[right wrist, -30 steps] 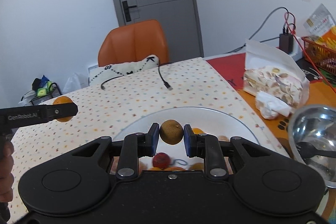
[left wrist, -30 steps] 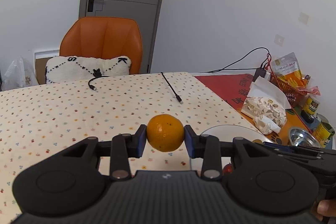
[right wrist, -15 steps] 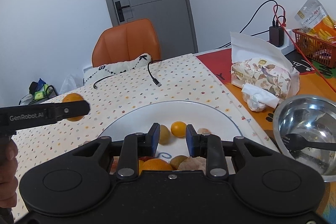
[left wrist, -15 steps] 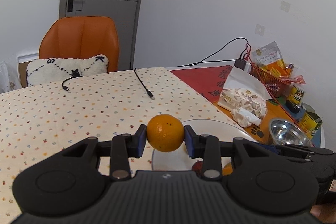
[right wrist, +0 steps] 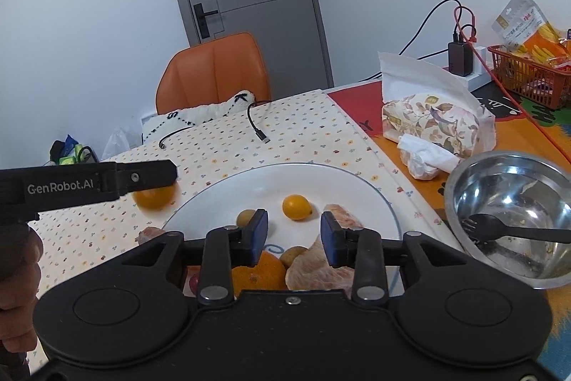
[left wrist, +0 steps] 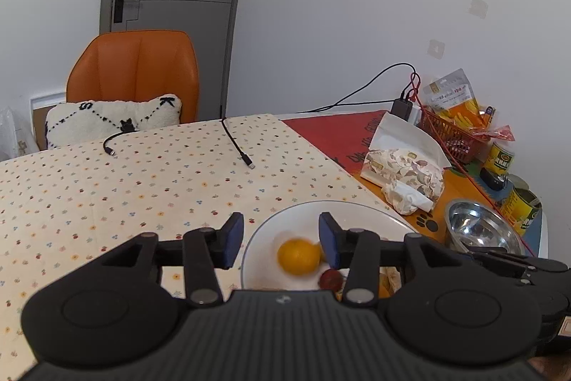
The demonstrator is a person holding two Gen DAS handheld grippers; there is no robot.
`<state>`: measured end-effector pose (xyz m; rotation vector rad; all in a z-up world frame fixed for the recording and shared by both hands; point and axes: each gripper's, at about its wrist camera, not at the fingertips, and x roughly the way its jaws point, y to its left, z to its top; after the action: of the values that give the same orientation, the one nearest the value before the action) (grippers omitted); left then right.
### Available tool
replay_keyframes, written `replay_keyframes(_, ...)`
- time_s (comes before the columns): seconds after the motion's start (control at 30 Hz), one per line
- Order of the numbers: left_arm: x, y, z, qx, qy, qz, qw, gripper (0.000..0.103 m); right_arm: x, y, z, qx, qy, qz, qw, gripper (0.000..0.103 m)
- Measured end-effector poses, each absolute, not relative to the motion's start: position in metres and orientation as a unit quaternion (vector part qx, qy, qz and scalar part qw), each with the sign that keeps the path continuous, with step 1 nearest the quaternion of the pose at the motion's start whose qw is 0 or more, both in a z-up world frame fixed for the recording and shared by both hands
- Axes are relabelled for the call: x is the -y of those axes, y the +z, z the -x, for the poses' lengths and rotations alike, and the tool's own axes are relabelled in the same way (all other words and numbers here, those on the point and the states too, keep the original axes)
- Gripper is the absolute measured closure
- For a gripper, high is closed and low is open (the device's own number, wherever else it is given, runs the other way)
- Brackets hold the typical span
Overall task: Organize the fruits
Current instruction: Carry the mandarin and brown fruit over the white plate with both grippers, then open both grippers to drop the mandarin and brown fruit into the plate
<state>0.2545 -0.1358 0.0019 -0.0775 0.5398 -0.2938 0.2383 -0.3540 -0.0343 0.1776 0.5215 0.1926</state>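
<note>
My left gripper [left wrist: 282, 240] is open above the left part of the white plate [left wrist: 353, 210]. The orange [left wrist: 299, 256] is blurred below and between its fingers, over the plate; in the right wrist view the orange [right wrist: 154, 197] shows just under the left gripper's finger [right wrist: 142, 174]. My right gripper [right wrist: 293, 236] is open and empty over the plate [right wrist: 221, 191]. The plate holds a small yellow fruit [right wrist: 296, 207], a brown fruit [right wrist: 245, 217], a large orange [right wrist: 258, 272], peeled citrus pieces [right wrist: 321, 268] and a red fruit [left wrist: 330, 279].
A steel bowl [right wrist: 506, 216] with a black fork stands right of the plate. A tissue pack [right wrist: 433, 124], a red basket [right wrist: 531, 74] and cans [left wrist: 521, 206] are at the right. Two black cables [left wrist: 237, 145] lie on the dotted tablecloth. An orange chair [left wrist: 134, 70] stands behind the table.
My left gripper has opened and let go of the orange, which now drops by the plate. My right gripper released the brown fruit onto the plate earlier and has opened wider.
</note>
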Motion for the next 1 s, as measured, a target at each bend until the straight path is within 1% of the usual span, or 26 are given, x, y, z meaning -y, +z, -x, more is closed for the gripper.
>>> replay_keyframes(0.07,0.132,0.005,-0.251,-0.263,-0.138,0.039,0.954,0.054,0.356,-0.034,-0.236,-0.256,0.094,-0.089,0.958,0.067)
replay_keyframes(0.13,0.130,0.007,-0.246,-0.261,-0.131,0.041,0.956,0.047,0.357,-0.032,-0.233,-0.253,0.094,-0.089,0.959,0.066)
replay_keyframes(0.27,0.126,0.010,-0.237,-0.260,-0.126,0.039,0.957,0.039,0.362,-0.031,-0.227,-0.250,0.093,-0.093,0.959,0.061)
replay_keyframes(0.33,0.125,0.010,-0.233,-0.261,-0.122,0.037,0.957,0.033,0.364,-0.031,-0.223,-0.249,0.094,-0.096,0.959,0.058)
replay_keyframes(0.4,0.124,0.010,-0.228,-0.263,-0.117,0.037,0.957,0.028,0.365,-0.030,-0.220,-0.249,0.095,-0.097,0.959,0.057)
replay_keyframes(0.57,0.118,0.010,-0.214,-0.264,-0.104,0.042,0.958,0.022,0.367,-0.030,-0.212,-0.252,0.102,-0.099,0.957,0.049)
replay_keyframes(0.6,0.117,0.010,-0.211,-0.265,-0.102,0.044,0.958,0.020,0.366,-0.029,-0.210,-0.253,0.104,-0.100,0.957,0.046)
replay_keyframes(0.63,0.116,0.011,-0.209,-0.266,-0.099,0.046,0.958,0.019,0.366,-0.029,-0.208,-0.253,0.106,-0.101,0.956,0.041)
replay_keyframes(0.73,0.113,0.013,-0.201,-0.274,-0.078,0.039,0.958,0.016,0.367,-0.026,-0.200,-0.250,0.111,-0.104,0.956,0.028)
replay_keyframes(0.87,0.106,0.018,-0.187,-0.272,-0.070,0.044,0.959,0.013,0.367,-0.022,-0.190,-0.248,0.119,-0.107,0.956,0.019)
replay_keyframes(0.93,0.103,0.021,-0.179,-0.270,-0.063,0.046,0.960,0.011,0.367,-0.021,-0.187,-0.247,0.121,-0.107,0.955,0.011)
replay_keyframes(1.0,0.099,0.023,-0.172,-0.268,-0.050,0.045,0.961,0.010,0.363,-0.017,-0.180,-0.248,0.127,-0.105,0.954,0.006)
